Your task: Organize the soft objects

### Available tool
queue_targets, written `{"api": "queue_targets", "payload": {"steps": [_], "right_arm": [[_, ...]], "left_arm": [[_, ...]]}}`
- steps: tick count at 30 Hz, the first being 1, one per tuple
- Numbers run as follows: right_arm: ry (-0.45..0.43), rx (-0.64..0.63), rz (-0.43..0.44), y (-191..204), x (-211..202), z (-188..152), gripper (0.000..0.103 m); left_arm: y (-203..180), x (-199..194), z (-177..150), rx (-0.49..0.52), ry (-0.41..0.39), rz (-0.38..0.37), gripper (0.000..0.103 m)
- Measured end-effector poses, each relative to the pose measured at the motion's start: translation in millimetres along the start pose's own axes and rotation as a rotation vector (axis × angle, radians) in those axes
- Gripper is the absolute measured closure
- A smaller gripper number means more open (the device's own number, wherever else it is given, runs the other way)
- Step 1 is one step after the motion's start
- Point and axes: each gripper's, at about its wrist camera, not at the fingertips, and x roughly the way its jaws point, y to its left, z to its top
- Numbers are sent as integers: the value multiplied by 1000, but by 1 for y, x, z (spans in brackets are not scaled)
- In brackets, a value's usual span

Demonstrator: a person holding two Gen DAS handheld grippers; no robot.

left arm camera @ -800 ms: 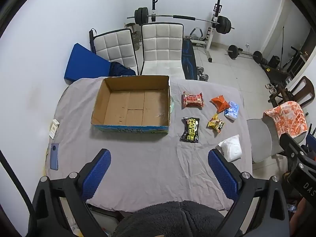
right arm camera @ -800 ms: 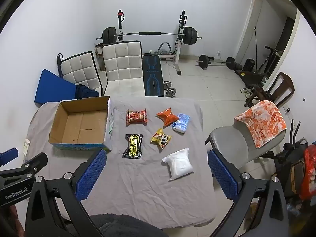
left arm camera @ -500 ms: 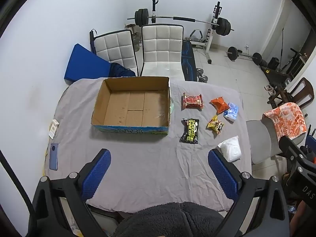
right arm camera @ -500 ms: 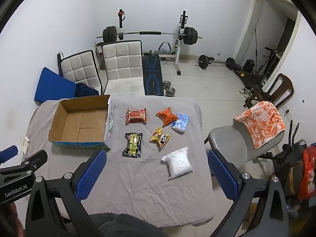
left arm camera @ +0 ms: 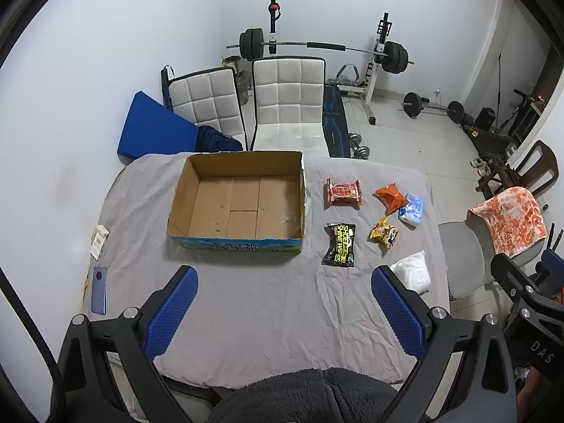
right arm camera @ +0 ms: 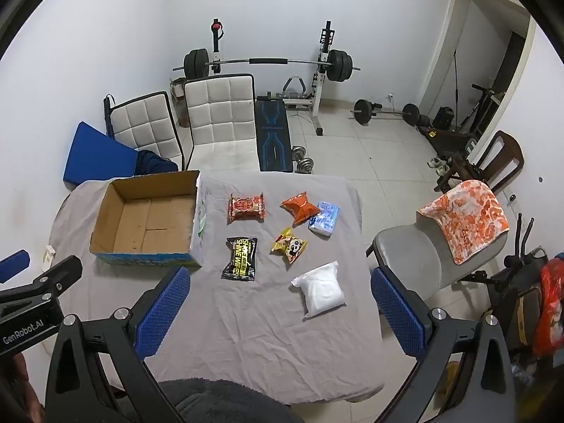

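An empty cardboard box (left arm camera: 239, 201) (right arm camera: 148, 222) stands on the grey-clothed table (left arm camera: 268, 303). To its right lie several soft packets: a red one (right arm camera: 246, 208), an orange one (right arm camera: 299, 207), a blue-white one (right arm camera: 324, 219), a yellow panda one (right arm camera: 289, 245), a black wipes pack (right arm camera: 240, 258) and a white bag (right arm camera: 320, 289). My left gripper (left arm camera: 283, 312) is open and empty, high above the table's near edge. My right gripper (right arm camera: 278, 312) is open and empty, high above the near right part, the white bag between its fingers in view.
A phone (left arm camera: 98, 290) and a small white item (left arm camera: 98, 241) lie at the table's left edge. A grey chair with an orange towel (right arm camera: 465, 218) stands right of the table. Two white chairs (left arm camera: 289, 102) and gym weights stand behind.
Both grippers have drifted slightly; the table scene shifts a little in both views. Nothing was taken or let go.
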Motion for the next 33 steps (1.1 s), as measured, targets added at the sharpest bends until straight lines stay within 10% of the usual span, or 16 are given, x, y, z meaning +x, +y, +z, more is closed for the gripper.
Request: {"api": "queue_targets", "payload": {"steps": [33], "right_arm": [[4, 41, 0, -6, -7, -11, 0]], "left_arm": [[2, -3, -2, 2, -7, -17, 2]]}}
